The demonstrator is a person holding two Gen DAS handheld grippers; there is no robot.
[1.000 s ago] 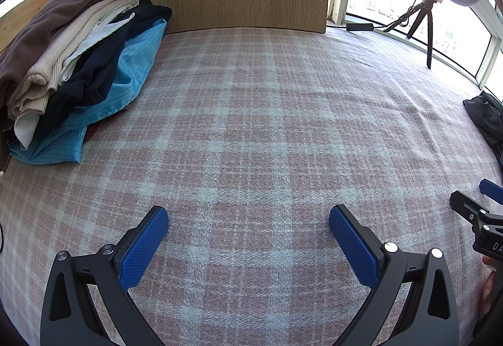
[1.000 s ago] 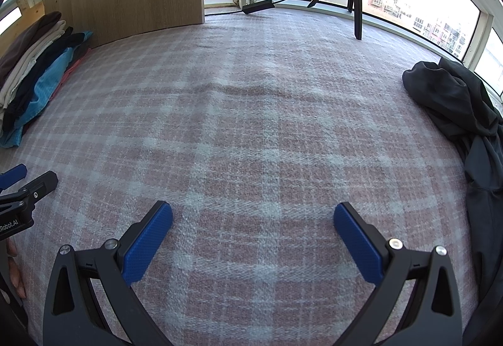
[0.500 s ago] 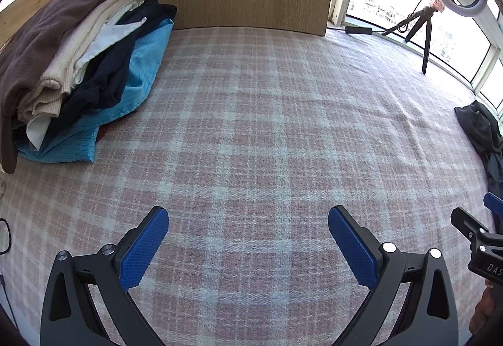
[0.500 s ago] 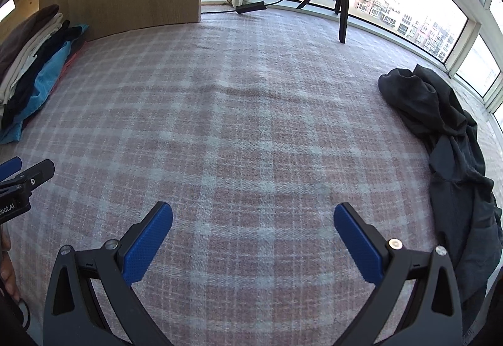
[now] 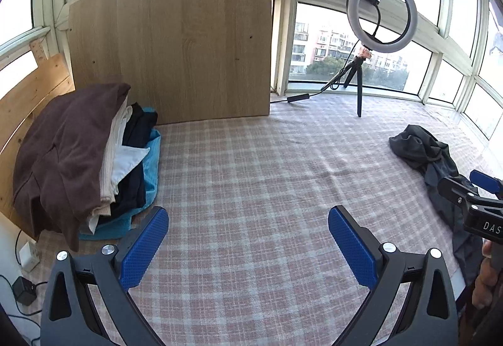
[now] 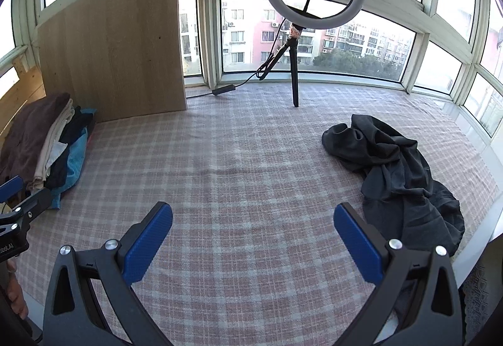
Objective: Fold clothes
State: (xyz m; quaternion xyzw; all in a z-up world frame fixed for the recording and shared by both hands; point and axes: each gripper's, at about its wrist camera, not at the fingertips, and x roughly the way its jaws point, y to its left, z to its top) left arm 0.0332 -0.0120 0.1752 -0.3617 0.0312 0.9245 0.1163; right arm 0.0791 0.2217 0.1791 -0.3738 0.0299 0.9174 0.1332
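A crumpled dark grey garment (image 6: 399, 176) lies at the right side of the plaid-covered surface (image 6: 239, 176); the left wrist view shows the same garment (image 5: 430, 157) at its far right. A stack of folded clothes (image 5: 78, 157), brown on top with cream, navy and blue below, sits at the left against the wooden panel; the right wrist view shows this stack (image 6: 44, 148) at its left edge. My left gripper (image 5: 246, 226) is open and empty above the cloth. My right gripper (image 6: 253, 220) is open and empty too, just left of the dark garment.
A ring light on a tripod (image 6: 298, 41) stands at the back by the windows, its cable (image 6: 232, 86) trailing left. A wooden panel (image 5: 176, 53) leans at the back left. A power adapter and socket (image 5: 25, 270) lie past the left edge.
Both grippers have tilted up and pulled back, so the windows, ring light and more of the dark garment have come into view. Both stay open and empty.
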